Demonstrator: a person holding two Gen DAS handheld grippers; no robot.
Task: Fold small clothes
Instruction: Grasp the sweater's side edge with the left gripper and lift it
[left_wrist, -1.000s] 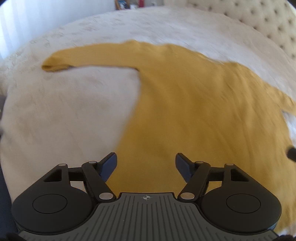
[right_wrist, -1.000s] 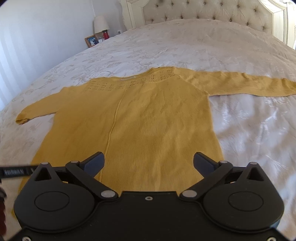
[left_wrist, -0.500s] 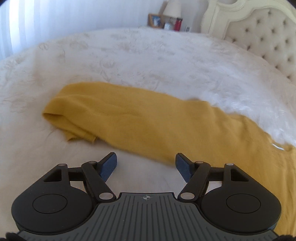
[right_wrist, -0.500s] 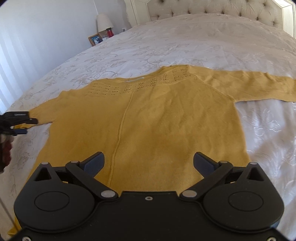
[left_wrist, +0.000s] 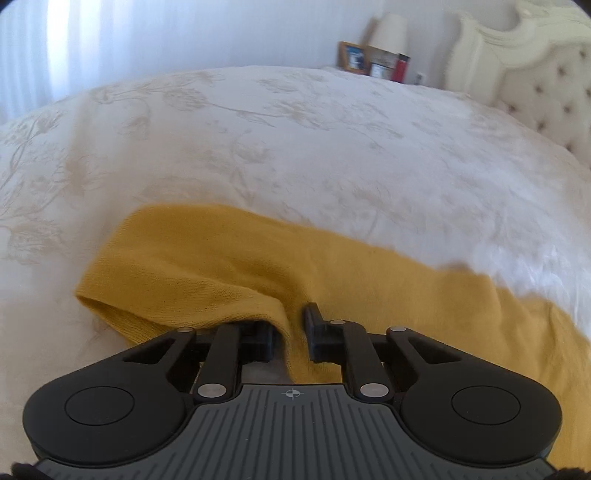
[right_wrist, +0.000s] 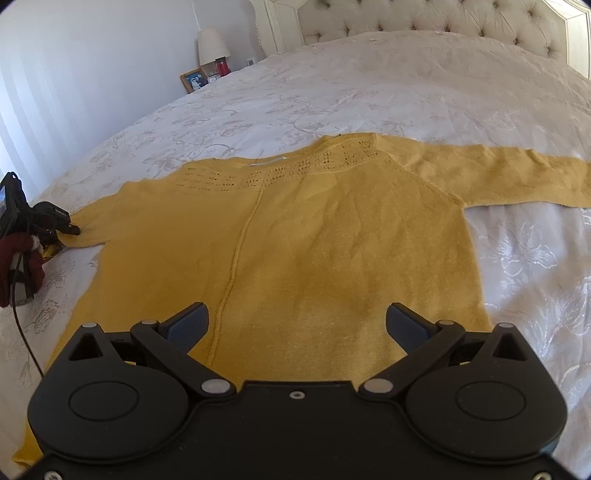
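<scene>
A yellow knit sweater (right_wrist: 314, 240) lies flat on the white bedspread (right_wrist: 369, 85), neckline toward the headboard, both sleeves spread out. My left gripper (left_wrist: 290, 338) is down at the left sleeve's cuff (left_wrist: 184, 273), its jaws nearly shut with a fold of the sleeve cloth between them. It also shows in the right wrist view (right_wrist: 55, 221) at the sleeve end. My right gripper (right_wrist: 297, 326) is open and empty, above the sweater's lower hem. The right sleeve (right_wrist: 517, 177) stretches to the right edge.
A tufted cream headboard (right_wrist: 424, 18) is at the far end. A nightstand with a lamp (right_wrist: 212, 46), a picture frame (right_wrist: 194, 79) and a red item stands at the far left by the wall.
My left gripper has swung from over the sweater body to the left sleeve cuff, dropped onto it and closed on the cloth. My right gripper has moved slightly nearer, still open.
</scene>
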